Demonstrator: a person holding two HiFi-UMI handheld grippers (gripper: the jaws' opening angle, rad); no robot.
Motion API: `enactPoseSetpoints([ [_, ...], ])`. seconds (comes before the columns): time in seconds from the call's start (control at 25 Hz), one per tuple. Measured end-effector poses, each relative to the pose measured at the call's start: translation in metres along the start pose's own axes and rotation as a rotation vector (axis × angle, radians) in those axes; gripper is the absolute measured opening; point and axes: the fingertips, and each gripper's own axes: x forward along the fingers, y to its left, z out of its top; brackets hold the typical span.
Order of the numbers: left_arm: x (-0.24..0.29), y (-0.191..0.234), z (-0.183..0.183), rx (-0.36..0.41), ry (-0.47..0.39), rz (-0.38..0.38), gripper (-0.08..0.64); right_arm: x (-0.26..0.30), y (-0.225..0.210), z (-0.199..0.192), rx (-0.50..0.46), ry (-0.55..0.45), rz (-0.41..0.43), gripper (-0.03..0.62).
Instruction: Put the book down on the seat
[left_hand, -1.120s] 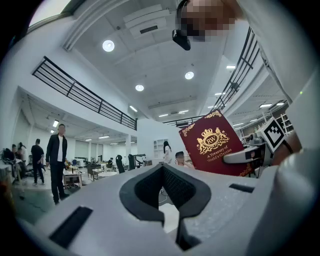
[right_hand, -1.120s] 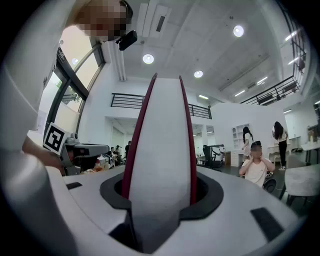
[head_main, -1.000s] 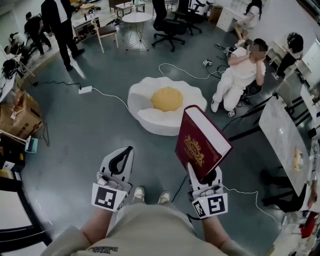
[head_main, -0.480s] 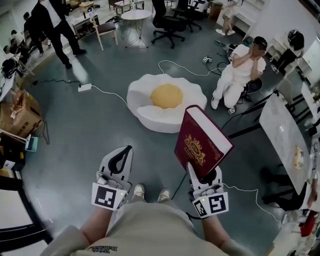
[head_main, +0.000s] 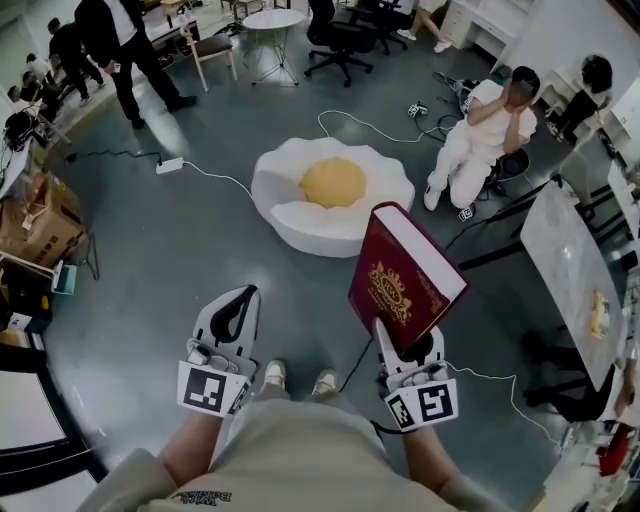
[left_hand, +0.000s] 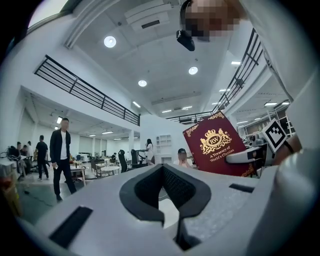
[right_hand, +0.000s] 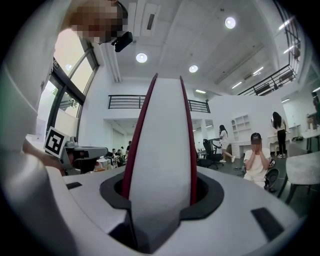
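While the grey floor (head_main: 180, 250) carries the white egg-shaped seat (head_main: 300, 225) with its yellow centre, the red book (head_main: 400, 285) is held tilted in the air nearer the person, well apart from that seat, its lower edge clamped between the jaws of the right hand-held gripper (head_main: 410, 350). Left hand-held gripper (head_main: 247, 295): jaws closed together, empty.

The book (head_main: 405, 275), a thick dark red hardcover with a gold crest and white page edges, stands on end, tilted, its lower edge clamped in the right gripper (head_main: 405, 348). The seat (head_main: 295, 225), a white egg-shaped cushion with a yellow centre, lies on the floor beyond, well apart.
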Motion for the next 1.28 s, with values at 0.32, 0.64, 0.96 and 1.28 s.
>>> enactPoseSetpoints([
  [0.32,0.027,-0.035,0.005,-0.01,0.004,0.033,0.003,-0.014,-0.046,0.003,0.008,-0.006,0.018,0.216],
  [0.64,0.038,-0.053,0.013,-0.011,-0.025,0.061,0.003,-0.025,-0.072,0.006,-0.005,-0.019,0.035,0.216],
  [0.96,0.048,-0.069,0.011,0.012,-0.026,0.058,0.003,-0.024,-0.09,0.004,-0.003,-0.035,0.051,0.216],
  [1.28,0.065,-0.071,-0.001,0.046,-0.052,0.051,0.003,-0.015,-0.105,-0.01,-0.017,-0.058,0.048,0.216],
])
